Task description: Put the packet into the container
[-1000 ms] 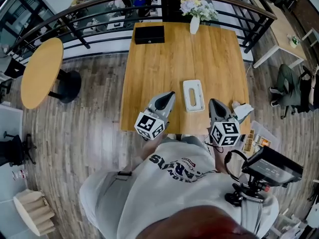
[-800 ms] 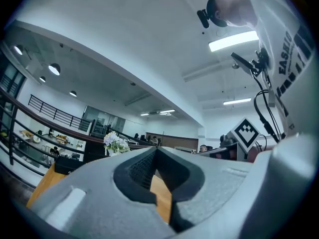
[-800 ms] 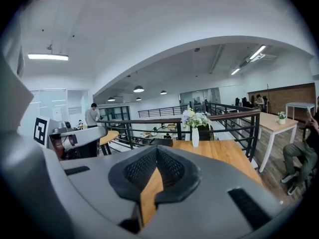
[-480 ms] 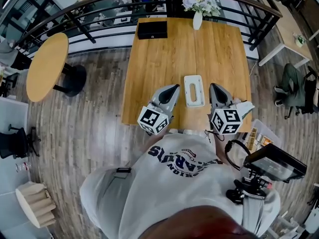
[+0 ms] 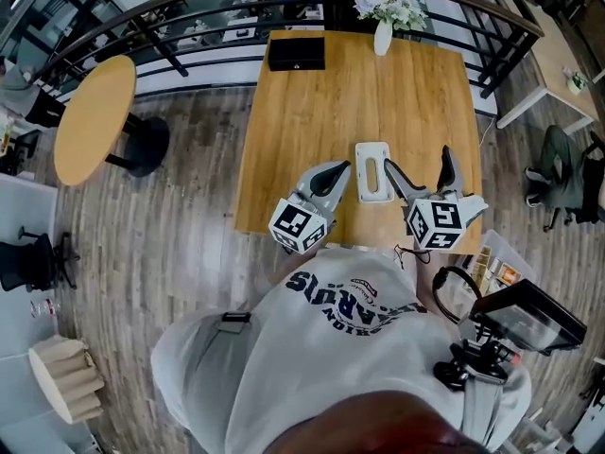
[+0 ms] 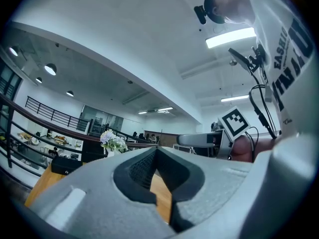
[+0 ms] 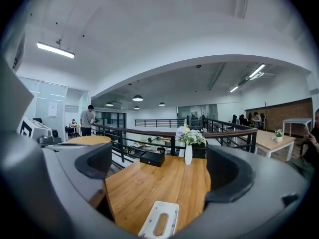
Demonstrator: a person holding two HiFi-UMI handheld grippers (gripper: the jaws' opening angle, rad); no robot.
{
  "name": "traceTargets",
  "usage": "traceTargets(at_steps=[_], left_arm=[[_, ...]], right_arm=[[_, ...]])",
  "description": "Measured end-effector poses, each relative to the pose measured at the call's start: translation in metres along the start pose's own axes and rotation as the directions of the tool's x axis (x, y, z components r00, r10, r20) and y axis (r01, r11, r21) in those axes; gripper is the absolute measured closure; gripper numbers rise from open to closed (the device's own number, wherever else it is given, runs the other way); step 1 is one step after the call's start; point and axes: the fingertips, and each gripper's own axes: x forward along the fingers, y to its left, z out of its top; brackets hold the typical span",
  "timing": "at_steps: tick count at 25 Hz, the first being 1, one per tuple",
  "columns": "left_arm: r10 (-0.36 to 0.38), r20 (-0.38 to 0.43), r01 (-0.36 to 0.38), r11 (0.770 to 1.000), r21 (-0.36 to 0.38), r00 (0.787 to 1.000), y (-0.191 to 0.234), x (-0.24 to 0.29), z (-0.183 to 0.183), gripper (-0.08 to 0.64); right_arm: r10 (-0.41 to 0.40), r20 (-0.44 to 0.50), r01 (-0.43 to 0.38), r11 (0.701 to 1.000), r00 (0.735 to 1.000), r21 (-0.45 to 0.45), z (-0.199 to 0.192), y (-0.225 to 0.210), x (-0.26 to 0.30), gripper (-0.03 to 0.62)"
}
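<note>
At the lower middle of the head view, the white packet [image 5: 373,170] lies flat on the table [image 5: 302,130] between your grippers. It looks light and soft, so pinch across its long sides. Your right gripper [image 5: 417,164] has just been opening and stands wide, empty; your left gripper [image 5: 333,170] is pressed together.
</note>
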Motion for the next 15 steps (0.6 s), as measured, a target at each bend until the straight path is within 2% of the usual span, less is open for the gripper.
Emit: traceTargets(at_steps=[7,12,15], left_arm=[[-0.031,-0.026,0.030,0.999,-0.029,0.999,0.004,0.005,-0.015,0.563],[-0.063,-0.047,0.061,0.997,-0.045,0.997,-0.001,0.010,-0.019,0.563],[-0.078,-0.057,0.075,0.996,-0.052,0.995,-0.005,0.012,-0.021,0.563]], right_arm=[[-0.023,-0.057,0.025,0.999,0.998,0.047,-0.015,-0.007,0.007,0.005],[-0.078,-0.105,0.092,0.986,0.991,0.140,-0.023,-0.034,0.004,0.006],[-0.116,-0.178,0.158,0.957,0.977,0.243,-0.039,-0.065,0.003,0.006]])
